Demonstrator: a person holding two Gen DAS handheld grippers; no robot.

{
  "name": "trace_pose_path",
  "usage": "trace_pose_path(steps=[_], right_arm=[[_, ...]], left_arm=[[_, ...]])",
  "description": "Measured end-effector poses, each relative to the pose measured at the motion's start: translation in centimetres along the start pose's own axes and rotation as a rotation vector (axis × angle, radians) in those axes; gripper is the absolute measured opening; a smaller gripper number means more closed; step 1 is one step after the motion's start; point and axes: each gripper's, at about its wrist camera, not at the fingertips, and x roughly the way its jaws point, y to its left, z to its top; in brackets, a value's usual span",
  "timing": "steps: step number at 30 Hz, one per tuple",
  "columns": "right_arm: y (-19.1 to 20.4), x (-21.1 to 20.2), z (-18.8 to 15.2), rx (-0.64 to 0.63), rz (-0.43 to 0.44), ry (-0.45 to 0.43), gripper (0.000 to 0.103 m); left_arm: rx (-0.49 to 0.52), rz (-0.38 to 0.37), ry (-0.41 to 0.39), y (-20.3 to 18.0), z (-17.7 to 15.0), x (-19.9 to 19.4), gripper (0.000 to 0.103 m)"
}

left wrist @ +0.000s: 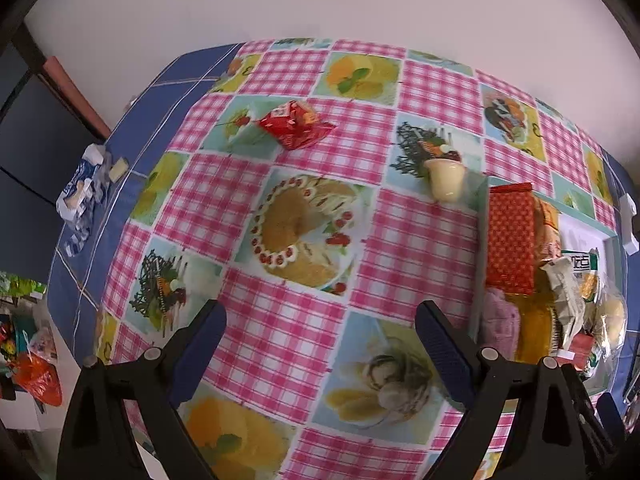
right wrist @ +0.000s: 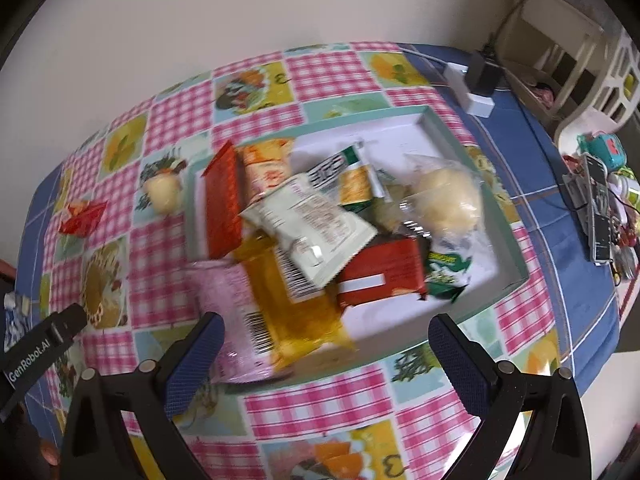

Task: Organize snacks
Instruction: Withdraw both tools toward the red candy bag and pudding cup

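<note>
On the cloth: we see two snacks lying loose on the tablecloth point(left wrist: 304, 360), a red packet point(left wrist: 294, 124) towards the far edge and a cream pudding cup point(left wrist: 446, 180) on its side just beside the tray.
Tray: a shallow box point(right wrist: 432, 120) with a pale green rim holds the sorted pile, so we take it for the collecting place.
Tray load: red patterned pack point(right wrist: 222, 208) leans against the left wall; a white sachet point(right wrist: 316, 232) lies on top of a yellow bag point(right wrist: 296, 312); a bun in clear wrap point(right wrist: 448, 196) sits at the right; a pink pack point(right wrist: 228, 304) overhangs the near edge.
Why the heap: packs overlap and tilt, which reads to us as dropped in, not lined up.
Left gripper point(left wrist: 320, 340): we hold its fingers spread wide, nothing between them, aimed steeply down at bare cloth, well short of the red packet.
Right gripper point(right wrist: 326, 348): we hold it wide too, empty, over the tray's near edge; the pink pack shows between the fingers, but we cannot tell how far beneath.
Our guess: the left hand is set for the loose packet or cup, since they lie on its side.
Risk: the cup may roll if nudged.
Elsewhere: a blue-white bag point(left wrist: 78, 192) rests at the table's left margin; a power strip point(right wrist: 472, 92) lies beyond the tray.
</note>
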Motion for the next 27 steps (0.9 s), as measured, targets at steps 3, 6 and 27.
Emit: trace_pose_path(steps=[3,6,27], right_arm=[[1.1,0.1,-0.2,-0.019,0.002,0.005,0.103],[2.1,0.0,-0.3,-0.028,0.010,0.007,0.103],[9.5,1.8,0.1,-0.120,0.077,0.005,0.103]], left_arm=[[-0.031,-0.011,0.006,1.4,0.1,0.2,0.095],[-0.064,-0.027,0.003,3.0,0.4,0.5,0.095],[-0.237,0.009,-0.003,10.4,1.4,2.1,0.096]])
